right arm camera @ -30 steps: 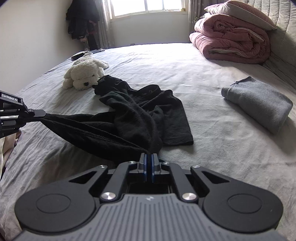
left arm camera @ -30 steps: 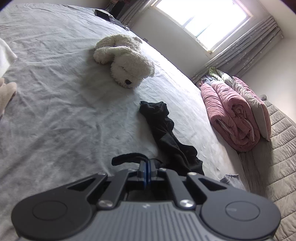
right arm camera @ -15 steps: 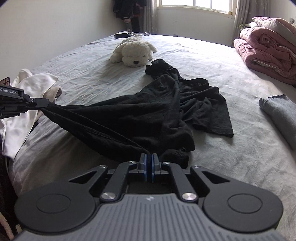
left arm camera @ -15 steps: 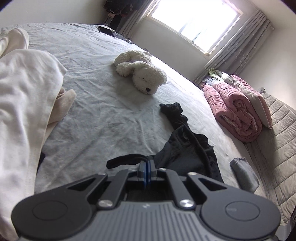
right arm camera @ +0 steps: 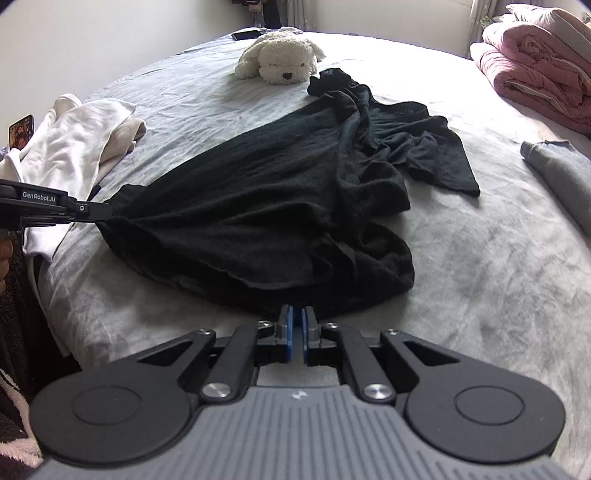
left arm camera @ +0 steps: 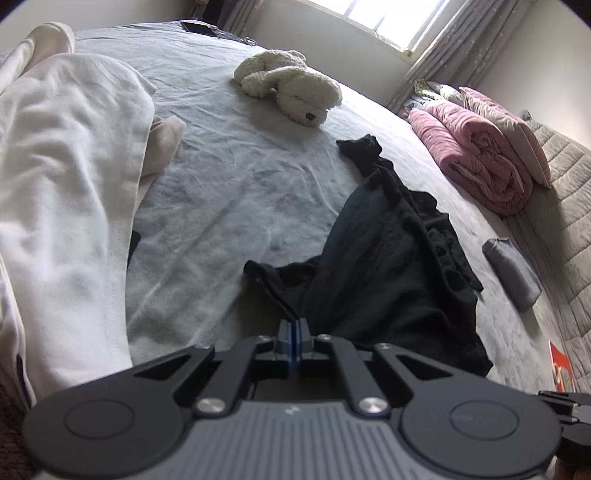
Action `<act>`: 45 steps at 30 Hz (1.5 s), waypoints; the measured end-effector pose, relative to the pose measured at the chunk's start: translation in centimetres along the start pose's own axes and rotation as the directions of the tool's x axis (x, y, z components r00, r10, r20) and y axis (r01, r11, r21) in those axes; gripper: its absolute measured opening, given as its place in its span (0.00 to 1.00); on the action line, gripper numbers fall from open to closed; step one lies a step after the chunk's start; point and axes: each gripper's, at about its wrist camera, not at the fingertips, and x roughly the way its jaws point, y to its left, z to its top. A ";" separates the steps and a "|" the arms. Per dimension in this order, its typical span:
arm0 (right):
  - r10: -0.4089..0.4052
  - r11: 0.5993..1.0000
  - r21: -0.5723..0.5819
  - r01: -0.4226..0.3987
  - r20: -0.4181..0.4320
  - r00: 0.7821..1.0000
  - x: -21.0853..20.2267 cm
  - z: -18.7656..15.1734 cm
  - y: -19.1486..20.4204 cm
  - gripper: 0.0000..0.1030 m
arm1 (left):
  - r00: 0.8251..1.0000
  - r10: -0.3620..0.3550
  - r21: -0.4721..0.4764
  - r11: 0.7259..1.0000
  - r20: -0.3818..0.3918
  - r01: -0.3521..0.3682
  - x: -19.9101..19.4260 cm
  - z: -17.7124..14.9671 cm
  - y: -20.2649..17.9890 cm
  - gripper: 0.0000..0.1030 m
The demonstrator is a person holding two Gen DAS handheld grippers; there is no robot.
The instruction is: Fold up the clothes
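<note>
Hem of black garment (right arm camera: 266,206) pinched in both hand-held grippers, left (left arm camera: 294,325), right (right arm camera: 295,317); keep taut, lay flat on bed (right arm camera: 480,258) near front edge.

Daylight pours in from the window (left arm camera: 391,18) at the top of my left view, blown out to pure white. It washes out the grey sheet (right arm camera: 207,85) in the upper middle of my right view. The black garment (right arm camera: 280,206) loses its folds in shadow. Both views bow strongly, corners go dark, and the white cloth (left arm camera: 62,206) at left looks soft.
</note>
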 end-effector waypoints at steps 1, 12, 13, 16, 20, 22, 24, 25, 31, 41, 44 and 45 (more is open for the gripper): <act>-0.001 1.000 0.014 0.001 -0.007 1.000 0.0 -0.4 0.0 0.05 | 1.000 -0.002 0.009 1.000 -0.015 0.002 0.2 -0.3 0.1 0.02; -0.033 0.968 0.252 0.019 0.054 0.998 -0.6 -1.1 -1.0 0.36 | 0.996 -0.069 -0.051 0.996 -0.048 0.067 -0.7 -0.1 3.7 0.31; -0.049 0.965 0.259 0.029 0.070 0.996 -0.6 -0.8 -0.9 0.40 | 0.996 -0.072 -0.065 0.996 -0.045 0.069 -0.7 0.2 4.1 0.31; -0.092 0.963 0.263 0.063 0.101 0.991 -0.4 0.1 -0.5 0.40 | 0.997 -0.078 -0.081 0.994 -0.029 0.075 0.0 1.2 4.8 0.31; -0.163 0.970 0.204 0.135 0.123 0.979 0.4 1.7 0.6 0.40 | 0.999 -0.050 -0.015 0.999 0.006 0.050 1.2 2.2 4.4 0.31; -0.187 0.971 0.175 0.165 0.121 0.975 1.1 2.4 1.0 0.40 | 0.999 -0.040 0.019 0.999 0.021 0.040 1.8 2.7 4.3 0.31; -0.205 0.971 0.153 0.186 0.117 0.972 1.8 3.0 1.3 0.40 | 0.999 -0.041 0.043 0.998 0.028 0.039 2.3 3.1 4.3 0.31; -0.209 0.970 0.147 0.192 0.115 0.971 2.2 3.2 1.4 0.40 | 0.999 -0.041 0.056 0.998 0.032 0.039 2.5 3.3 4.3 0.31; -0.262 0.958 0.145 0.247 0.095 0.960 4.3 3.9 1.6 0.40 | 0.999 -0.043 0.127 0.991 0.020 0.040 3.8 3.7 3.7 0.26; -0.365 0.921 0.188 0.343 0.103 0.925 3.4 2.6 0.8 0.07 | 0.999 -0.017 0.178 0.984 0.036 0.011 2.9 2.9 2.5 0.01; -0.402 0.903 0.213 0.372 0.121 0.908 1.6 2.0 0.2 0.06 | 0.998 0.003 0.148 0.989 0.055 -0.011 1.7 2.7 2.8 0.01; -0.413 0.897 0.226 0.379 0.125 0.902 1.0 1.7 -0.1 0.06 | 0.998 0.008 0.141 0.990 0.062 -0.017 1.2 2.7 2.9 0.01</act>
